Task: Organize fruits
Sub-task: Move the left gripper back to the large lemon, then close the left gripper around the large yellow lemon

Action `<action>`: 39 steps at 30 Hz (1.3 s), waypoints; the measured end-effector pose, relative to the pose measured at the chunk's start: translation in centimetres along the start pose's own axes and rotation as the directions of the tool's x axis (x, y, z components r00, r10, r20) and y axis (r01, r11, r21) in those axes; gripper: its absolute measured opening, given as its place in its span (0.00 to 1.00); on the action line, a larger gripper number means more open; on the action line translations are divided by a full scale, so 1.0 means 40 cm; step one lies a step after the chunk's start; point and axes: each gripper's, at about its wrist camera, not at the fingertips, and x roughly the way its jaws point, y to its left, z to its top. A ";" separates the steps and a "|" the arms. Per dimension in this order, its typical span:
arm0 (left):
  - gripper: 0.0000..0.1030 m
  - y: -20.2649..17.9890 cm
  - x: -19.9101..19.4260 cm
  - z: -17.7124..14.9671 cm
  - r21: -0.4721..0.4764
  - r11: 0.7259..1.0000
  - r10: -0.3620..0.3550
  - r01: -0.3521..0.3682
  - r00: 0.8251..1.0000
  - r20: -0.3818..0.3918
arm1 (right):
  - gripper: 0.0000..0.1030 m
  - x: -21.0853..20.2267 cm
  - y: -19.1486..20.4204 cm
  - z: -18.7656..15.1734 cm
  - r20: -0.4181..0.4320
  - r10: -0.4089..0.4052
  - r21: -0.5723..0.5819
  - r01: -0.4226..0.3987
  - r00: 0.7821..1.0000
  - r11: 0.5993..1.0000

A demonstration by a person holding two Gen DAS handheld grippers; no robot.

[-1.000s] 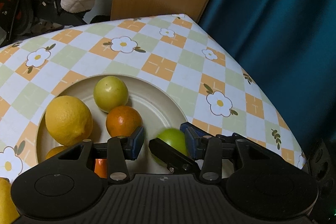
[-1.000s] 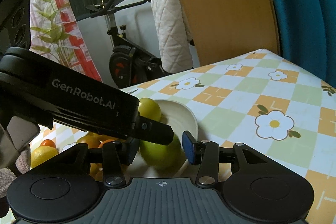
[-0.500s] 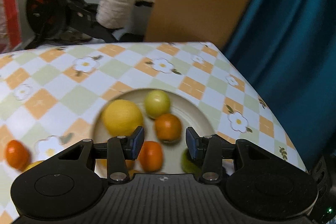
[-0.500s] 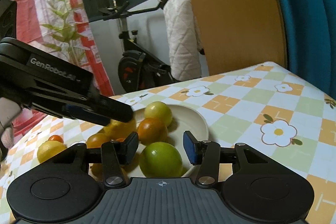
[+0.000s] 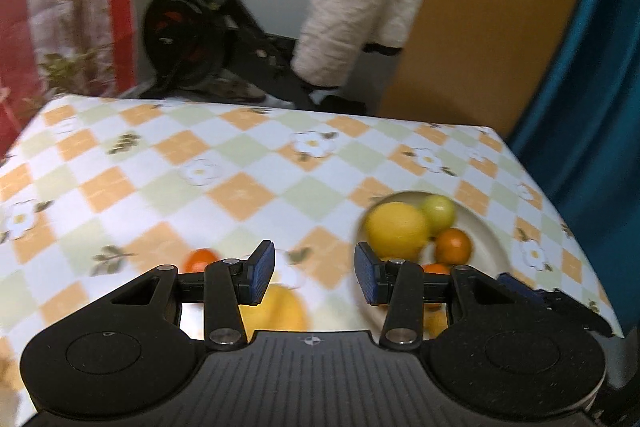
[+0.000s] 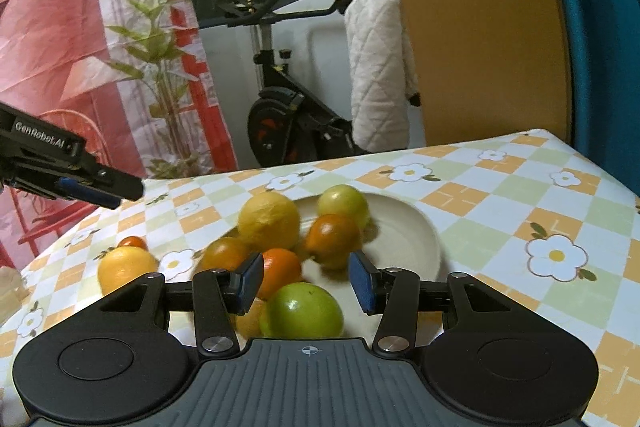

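- Left gripper (image 5: 315, 277), black with blue pads: fingers (image 5: 260, 273) released, spread with nothing between them, only the checked cloth showing through the gap.
- Right gripper (image 6: 306, 281), same black build: fingers (image 6: 248, 281) released, apart, gripping nothing; round green fruit (image 6: 302, 311) lying just below and between them, near the palm, pads clear of it.
- Bench (image 5: 168, 187) covered by a cloth of orange, pale green and white diamonds with white flowers.
- Round cream plate (image 6: 412, 239) on the right part of the bench, near its right edge in the left wrist view (image 5: 486, 239).
- On the plate: large yellow lemon (image 6: 269, 219) at the far left, small yellow-green fruit (image 6: 343, 203) at the far side just right of it, dark orange mandarin (image 6: 334, 237) in front of that one, brighter orange mandarin (image 6: 280, 277) nearer still, another brownish-orange fruit (image 6: 224, 255) at the plate's left rim, the green fruit at the near edge.
- Off the plate, on the cloth to the left: second yellow lemon (image 6: 126, 269), with a small red-orange fruit (image 6: 134, 242) just behind it.
- Left wrist view blurred; second lemon (image 5: 276, 311) under the left finger, small orange fruit (image 5: 201, 259) just left of it.
- Far behind the bench: black exercise bike (image 6: 288, 123), white quilted jacket (image 6: 380, 67) draped over its handlebar, red and pink cloth with a green plant print (image 6: 100, 27) at the left, tan wooden board (image 6: 480, 27) and teal curtain (image 6: 600, 27) at the right.
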 end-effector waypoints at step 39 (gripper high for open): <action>0.54 0.102 0.027 -0.087 -0.032 0.997 -0.065 0.066 0.997 0.030 | 0.68 0.230 0.411 -0.018 -0.199 0.151 -0.227 -0.195 0.968 0.954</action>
